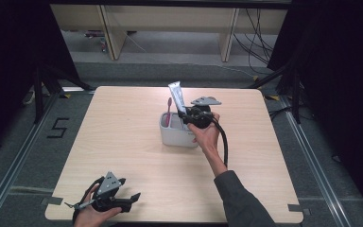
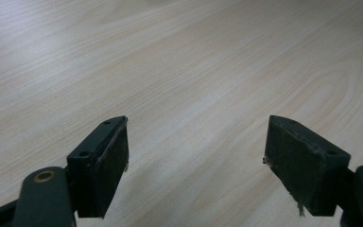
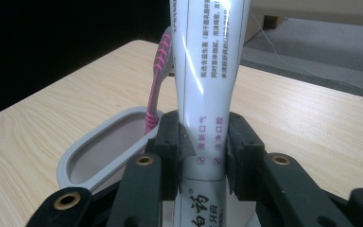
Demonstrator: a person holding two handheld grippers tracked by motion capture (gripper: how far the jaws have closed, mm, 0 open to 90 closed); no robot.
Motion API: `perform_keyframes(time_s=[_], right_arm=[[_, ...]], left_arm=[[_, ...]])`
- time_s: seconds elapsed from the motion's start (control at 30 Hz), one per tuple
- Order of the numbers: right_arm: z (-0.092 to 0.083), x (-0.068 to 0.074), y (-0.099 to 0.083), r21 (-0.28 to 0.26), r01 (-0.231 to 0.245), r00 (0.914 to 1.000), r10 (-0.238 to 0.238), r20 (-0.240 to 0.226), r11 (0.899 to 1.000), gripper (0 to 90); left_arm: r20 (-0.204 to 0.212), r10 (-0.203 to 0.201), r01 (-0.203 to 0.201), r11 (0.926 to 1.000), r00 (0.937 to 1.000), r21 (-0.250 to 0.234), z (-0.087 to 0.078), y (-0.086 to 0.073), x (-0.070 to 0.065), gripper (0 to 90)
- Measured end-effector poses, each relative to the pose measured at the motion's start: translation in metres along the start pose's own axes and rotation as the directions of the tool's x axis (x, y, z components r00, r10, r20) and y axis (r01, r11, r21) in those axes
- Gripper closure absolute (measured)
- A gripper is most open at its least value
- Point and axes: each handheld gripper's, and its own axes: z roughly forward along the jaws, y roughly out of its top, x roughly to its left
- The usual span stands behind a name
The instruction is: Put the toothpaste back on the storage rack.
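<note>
Toothpaste tube (image 3: 203,99) is clamped upright between the right gripper's (image 3: 203,156) pads, over the grey holder (image 3: 78,161). Pink toothbrush (image 3: 158,85) is stood in the holder just beyond, left of the jaws. Left gripper (image 2: 196,156) is held agape, nothing between, above bare table (image 2: 179,61).

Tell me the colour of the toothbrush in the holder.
Pink with a grey head end; the toothbrush shows best in the right gripper view.

One toothpaste tube (image 3: 208,80), one pink toothbrush (image 3: 157,85), one grey holder cup (image 1: 170,136), one wooden table (image 1: 123,142), two handheld grippers, the left (image 1: 123,201) and the right (image 1: 189,115)
</note>
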Motion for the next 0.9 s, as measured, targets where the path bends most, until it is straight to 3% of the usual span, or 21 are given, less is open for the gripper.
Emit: perform_keyframes(time_s=[0.03,0.17,0.2,0.23,0.47,0.5,0.6,0.63,0.67,0.7,0.73,0.87,0.9], right_arm=[[0.000,0.000,0.000,0.008,-0.001,1.0000,0.001,0.006,1.000,70.4],[0.000,-0.001,-0.002,0.004,-0.002,0.9999,0.002,-0.012,1.000,70.2],[0.000,-0.001,-0.002,0.005,0.004,1.0000,-0.004,-0.002,1.000,70.1],[-0.001,0.000,-0.002,0.010,-0.021,0.9998,0.021,-0.003,1.000,70.1],[-0.002,0.001,-0.004,0.043,0.022,0.9997,-0.021,-0.015,0.999,69.1],[-0.003,0.000,-0.004,0.035,0.046,0.9989,-0.046,0.003,0.998,68.5],[-0.004,0.001,-0.005,0.061,0.015,0.9998,-0.014,-0.016,0.998,64.9],[-0.005,0.002,-0.005,0.065,0.011,0.9997,-0.009,-0.022,0.998,73.0],[-0.007,0.001,-0.005,0.032,0.016,0.9991,-0.015,-0.041,0.999,71.1],[-0.010,0.001,-0.004,0.032,0.007,0.9994,-0.006,-0.034,0.999,70.6],[-0.012,0.001,-0.003,0.017,0.033,0.9991,-0.033,-0.027,0.999,68.4],[-0.021,0.003,-0.002,0.055,0.072,0.9974,-0.071,-0.012,0.996,62.6],[-0.022,0.005,-0.003,0.066,0.053,0.9986,-0.052,-0.010,0.996,60.9]], left_arm=[[0.000,0.026,-0.026,0.9994,0.9997,0.023,-0.001,0.000,0.002,22.1],[-0.001,0.023,-0.023,0.9995,0.9997,0.020,-0.001,0.000,0.002,22.1],[0.001,0.001,-0.001,1.0000,1.0000,0.000,0.000,0.000,0.000,22.0],[0.001,0.002,-0.002,1.0000,1.0000,0.002,0.000,0.000,0.000,22.1],[0.004,0.027,-0.028,0.9993,0.9996,0.024,-0.001,0.000,0.002,22.0],[0.004,0.029,-0.030,0.9992,0.9996,0.026,-0.001,0.000,0.002,22.1],[0.004,0.028,-0.028,0.9993,0.9996,0.025,-0.001,0.000,0.002,22.0],[0.001,0.027,-0.027,0.9994,0.9996,0.023,-0.001,0.000,0.002,22.0],[-0.004,0.024,-0.024,0.9995,0.9997,0.022,-0.001,0.000,0.002,22.0],[-0.004,0.023,-0.023,0.9996,0.9997,0.020,-0.001,0.000,0.001,22.1],[0.000,0.016,-0.016,0.9998,0.9999,0.015,-0.001,0.000,0.001,22.0],[0.006,0.019,-0.019,0.9997,0.9998,0.017,0.000,-0.001,0.001,22.0],[0.006,0.019,-0.019,0.9997,0.9998,0.017,0.000,-0.001,0.001,22.0]])
